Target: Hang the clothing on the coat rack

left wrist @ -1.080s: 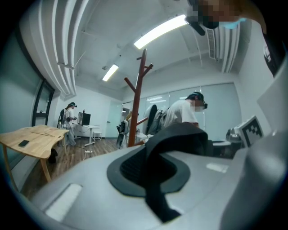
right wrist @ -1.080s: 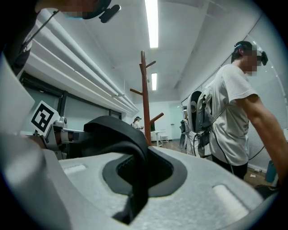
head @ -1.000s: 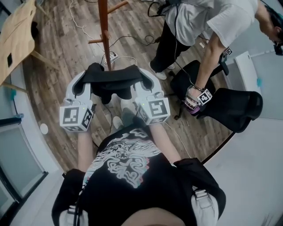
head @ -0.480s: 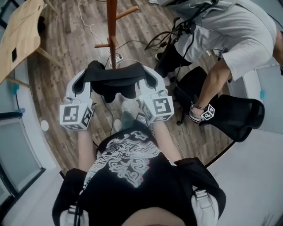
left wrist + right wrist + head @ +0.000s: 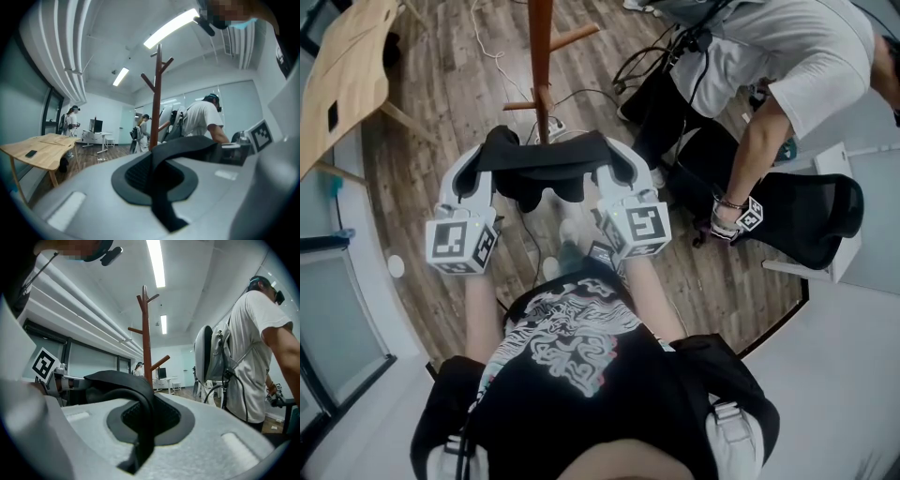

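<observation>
**Both claws pinch the clothing in front of the rack**

The left claw (image 5: 487, 155) is closed tight on a fold of the black clothing (image 5: 548, 169). Its own view shows the dark fabric trapped between the jaws and trailing out below them. The right claw (image 5: 614, 161) is closed just as narrowly on the other end, with a strip of fabric running down through its jaws. The clothing is stretched level between the two claws and sags in soft lobes along its lower edge.

The brown wooden rack (image 5: 541, 56) stands upright directly beyond the middle of the clothing. In the head view the pole meets the garment's far edge, but whether they touch cannot be told. One peg juts right of the pole and a lower one juts left. In both claw views the top pegs branch high above the clothing.

Around the rack's foot lies plank floor (image 5: 441, 122), with cables (image 5: 487, 47) trailing past the pole. Left of the rack is a light wooden counter (image 5: 347, 66). Right of the rack a second person (image 5: 787, 56) in a pale shirt bends over a black chair (image 5: 806, 220).
</observation>
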{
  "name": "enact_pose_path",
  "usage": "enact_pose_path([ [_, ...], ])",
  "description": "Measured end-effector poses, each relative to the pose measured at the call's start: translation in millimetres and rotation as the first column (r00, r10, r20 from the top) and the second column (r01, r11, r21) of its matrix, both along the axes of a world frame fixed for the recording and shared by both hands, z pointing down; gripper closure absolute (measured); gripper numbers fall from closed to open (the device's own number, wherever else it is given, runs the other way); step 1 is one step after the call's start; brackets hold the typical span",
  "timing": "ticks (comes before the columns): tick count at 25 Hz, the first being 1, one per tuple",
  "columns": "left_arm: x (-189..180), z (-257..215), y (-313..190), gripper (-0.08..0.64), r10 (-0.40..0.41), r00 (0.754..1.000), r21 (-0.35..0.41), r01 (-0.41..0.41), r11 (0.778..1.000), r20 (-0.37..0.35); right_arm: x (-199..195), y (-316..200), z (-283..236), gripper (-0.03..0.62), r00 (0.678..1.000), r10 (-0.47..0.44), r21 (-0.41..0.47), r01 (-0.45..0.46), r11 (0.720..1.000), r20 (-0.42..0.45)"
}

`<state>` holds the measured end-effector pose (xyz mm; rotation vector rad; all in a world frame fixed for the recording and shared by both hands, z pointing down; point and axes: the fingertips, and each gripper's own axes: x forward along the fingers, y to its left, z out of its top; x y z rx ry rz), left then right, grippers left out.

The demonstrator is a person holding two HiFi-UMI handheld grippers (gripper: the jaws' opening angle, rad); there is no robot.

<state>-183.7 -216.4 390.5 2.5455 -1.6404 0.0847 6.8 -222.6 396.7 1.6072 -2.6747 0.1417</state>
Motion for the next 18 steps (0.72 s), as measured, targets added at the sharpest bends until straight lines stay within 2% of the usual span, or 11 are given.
enact_pose_path([
  [18, 5, -10, -27, 0.558, -0.006, 1.000, 0.015, 0.006, 1.000, 0.013, 7, -34, -14, 0.578, 0.999, -0.014, 0.029, 0.012, 1.000, 0.053],
])
